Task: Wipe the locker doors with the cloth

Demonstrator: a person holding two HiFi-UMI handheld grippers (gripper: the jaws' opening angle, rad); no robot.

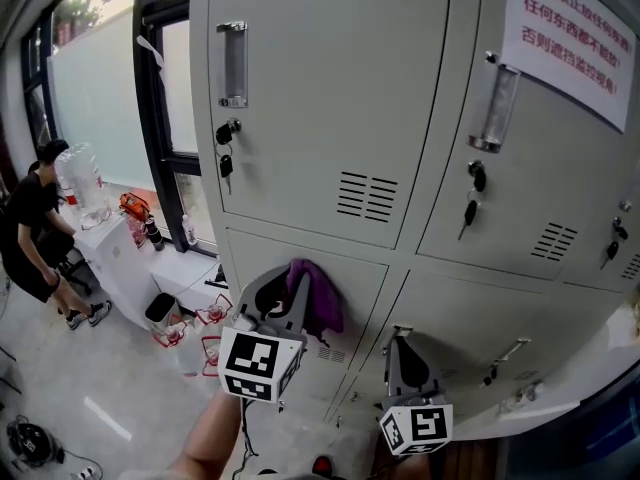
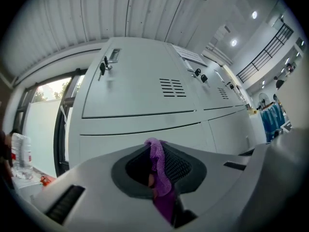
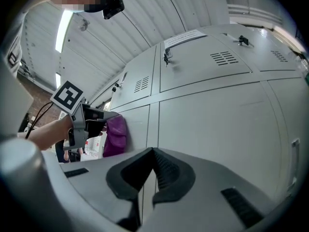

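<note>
Left tongs (image 2: 157,151): I see these clamped shut on the purple cloth (image 2: 162,175); a fold of it pokes up past the tips and the rest is bunched down between the pads.
Cloth position: in the head view it hangs off the tongs' tip against the top part of the lower left locker door (image 1: 345,313), just under the seam with the door above; from the right gripper view it looks pressed flat to the metal.
Right tongs (image 3: 152,151): closed tip to tip, nothing between them; they point at the lockers near the vertical seam between 2 lower doors; I cannot tell whether they touch the metal.
Spacing: in the head view the right tongs sit lower and to the right of the left, near but apart.
Lockers (image 1: 420,228): pale grey metal, 2 rows in my view.
Upper left door (image 1: 330,88): an upright handle (image 1: 233,63), keys (image 1: 226,160) hanging from the lock below it, vent slots (image 1: 367,196) low on the right.
Next upper door (image 1: 540,168): its own handle and key; a white notice (image 1: 565,28) with red print at the top.
Far left: a window with a dark frame (image 1: 160,118); a water bottle (image 1: 85,183) on a low white stand; a person (image 1: 30,233) in black bent over beside it.
</note>
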